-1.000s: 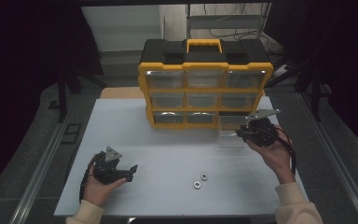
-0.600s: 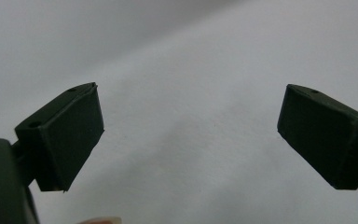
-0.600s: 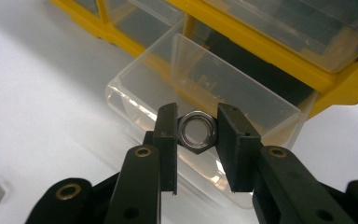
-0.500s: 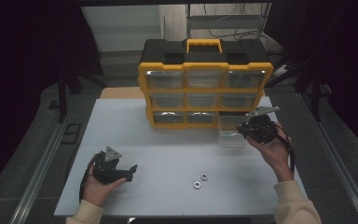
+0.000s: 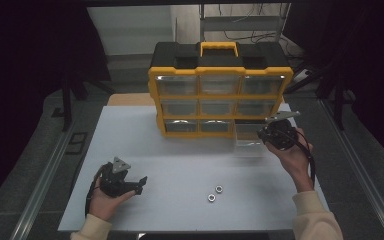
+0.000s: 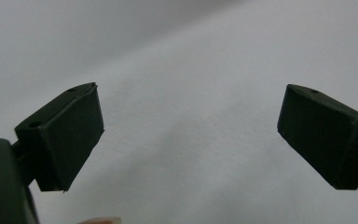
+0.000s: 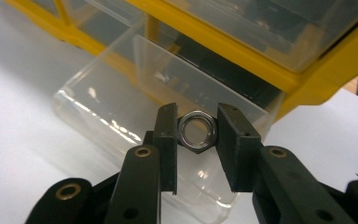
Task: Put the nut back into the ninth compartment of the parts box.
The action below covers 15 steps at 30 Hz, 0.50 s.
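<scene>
White table (image 5: 145, 135) standing in dim room; metal rails (image 5: 45, 185) running alongside; grey floor (image 5: 375, 150) showing; shelving (image 5: 245, 22) and cables hanging behind.

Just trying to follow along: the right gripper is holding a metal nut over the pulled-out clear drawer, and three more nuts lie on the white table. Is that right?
Not quite. The right gripper does grip a hex nut over the open clear drawer, but the high view shows two nuts on the white table, not three.
</scene>
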Available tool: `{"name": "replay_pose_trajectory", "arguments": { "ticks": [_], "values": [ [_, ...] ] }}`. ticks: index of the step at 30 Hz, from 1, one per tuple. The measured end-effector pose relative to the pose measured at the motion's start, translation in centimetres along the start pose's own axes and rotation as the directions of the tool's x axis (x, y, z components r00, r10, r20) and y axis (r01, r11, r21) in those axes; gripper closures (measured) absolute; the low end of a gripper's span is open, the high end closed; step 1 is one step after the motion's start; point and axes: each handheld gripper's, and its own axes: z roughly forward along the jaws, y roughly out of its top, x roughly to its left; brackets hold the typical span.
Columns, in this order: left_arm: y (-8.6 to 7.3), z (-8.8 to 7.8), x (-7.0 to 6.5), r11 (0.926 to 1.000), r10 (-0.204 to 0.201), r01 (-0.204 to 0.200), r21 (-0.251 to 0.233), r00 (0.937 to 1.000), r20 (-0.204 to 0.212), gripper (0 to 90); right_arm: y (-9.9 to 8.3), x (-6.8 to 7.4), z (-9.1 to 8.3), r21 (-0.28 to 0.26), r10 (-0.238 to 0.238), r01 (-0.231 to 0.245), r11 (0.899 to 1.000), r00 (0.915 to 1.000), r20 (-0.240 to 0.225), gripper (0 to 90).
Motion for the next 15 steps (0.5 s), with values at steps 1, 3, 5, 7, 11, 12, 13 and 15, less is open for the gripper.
{"name": "replay_pose_trajectory", "arguments": {
  "ticks": [1, 3, 5, 7, 11, 12, 13, 15],
  "values": [
    [0.0, 0.0, 0.0, 1.0000, 0.000, 0.000, 0.000, 1.0000, 0.000, 7.3, 0.0, -0.1, 0.1, 0.003, 0.004, -0.004, 1.000, 1.0000, 0.005, 70.2],
    [0.0, 0.0, 0.0, 1.0000, 0.000, 0.000, 0.001, 1.0000, 0.001, 7.3, 0.0, -0.3, 0.2, 0.002, 0.012, -0.012, 1.000, 0.9999, 0.012, 70.2],
    [0.0, 0.0, 0.0, 1.0000, -0.001, 0.001, 0.000, 1.0000, 0.001, 7.3, 0.0, -0.4, 0.3, -0.003, 0.017, -0.017, 1.000, 0.9997, 0.016, 70.2],
    [0.0, 0.0, 0.0, 1.0000, 0.000, 0.000, 0.001, 1.0000, 0.000, 7.3, 0.0, -0.5, 0.4, -0.005, 0.021, -0.021, 1.000, 0.9995, 0.022, 70.2],
    [0.0, 0.0, 0.0, 1.0000, 0.000, 0.000, 0.002, 1.0000, 0.000, 7.3, 0.0, -0.6, 0.7, -0.004, 0.022, -0.022, 1.000, 0.9993, 0.030, 70.1],
    [0.0, 0.0, 0.0, 1.0000, 0.000, 0.000, 0.002, 1.0000, 0.000, 7.3, 0.0, -0.7, 0.8, -0.003, 0.023, -0.023, 1.000, 0.9993, 0.029, 70.1],
    [0.0, 0.0, 0.0, 1.0000, 0.000, 0.000, 0.002, 1.0000, 0.000, 7.4, 0.0, -0.7, 0.9, -0.002, 0.025, -0.025, 1.000, 0.9993, 0.027, 70.1],
    [0.0, 0.1, 0.0, 1.0000, 0.000, 0.000, 0.003, 1.0000, 0.000, 7.4, 0.0, -0.7, 1.1, 0.001, 0.024, -0.024, 1.000, 0.9993, 0.028, 70.0]
  ]
}}
